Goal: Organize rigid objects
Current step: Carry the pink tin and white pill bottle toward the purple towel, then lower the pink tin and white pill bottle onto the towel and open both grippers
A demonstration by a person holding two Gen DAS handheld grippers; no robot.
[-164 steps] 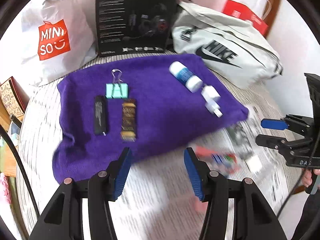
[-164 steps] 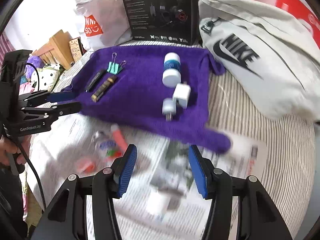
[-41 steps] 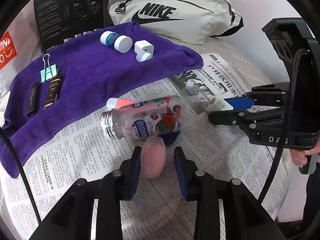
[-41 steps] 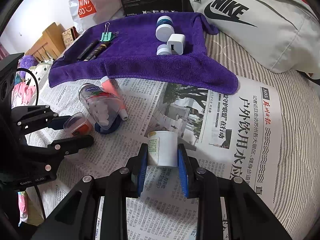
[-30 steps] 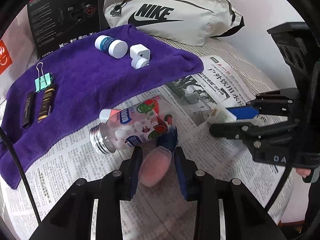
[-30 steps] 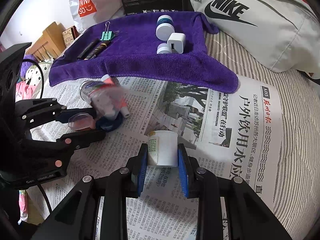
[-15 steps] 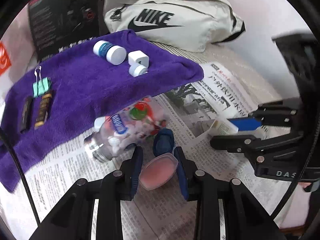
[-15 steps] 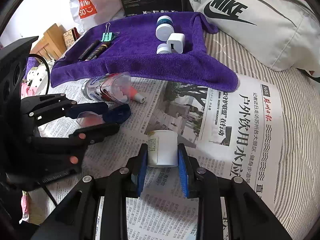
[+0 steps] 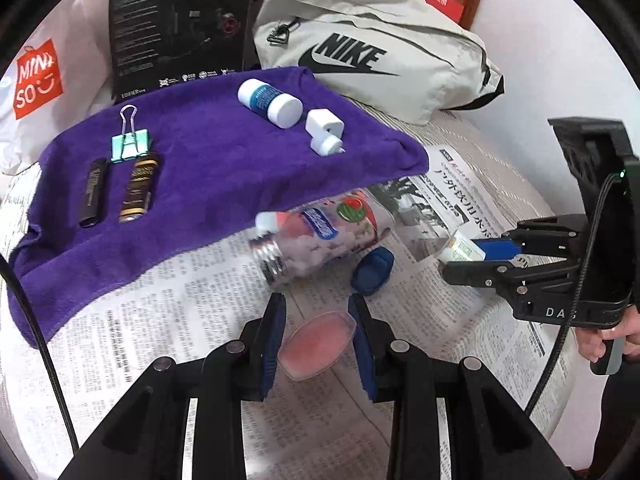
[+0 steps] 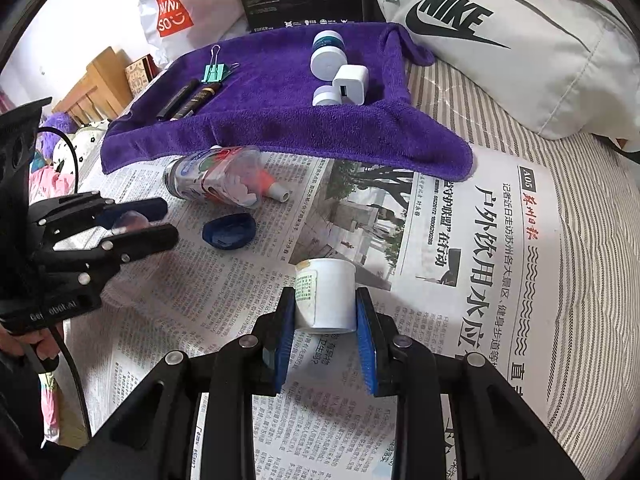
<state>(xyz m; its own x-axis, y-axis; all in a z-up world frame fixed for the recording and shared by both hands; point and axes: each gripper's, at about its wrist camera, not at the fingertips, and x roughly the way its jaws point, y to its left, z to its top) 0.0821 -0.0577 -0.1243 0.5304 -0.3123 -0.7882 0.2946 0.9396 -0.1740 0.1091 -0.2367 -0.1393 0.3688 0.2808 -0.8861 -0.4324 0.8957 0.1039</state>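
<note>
Left wrist view, left gripper [image 9: 318,340] clenching a pink lidded case [image 9: 316,344] over the newspaper [image 9: 160,320], clear bottle [image 9: 324,236] lying beyond, right gripper [image 10: 325,328] gripping a white jar [image 10: 326,296], purple towel [image 9: 208,168] farthest.

Bright, even daylight; soft shadows. Fisheye bends edges, black vignette at corners. Bottle [image 9: 324,236] motion-blurred in left view; right view sharp.

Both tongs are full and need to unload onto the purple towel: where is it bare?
The purple towel is bare in its middle, between the binder clip with two dark sticks and the white bottle with the charger. Its front strip is also free. Both ends are crowded.
</note>
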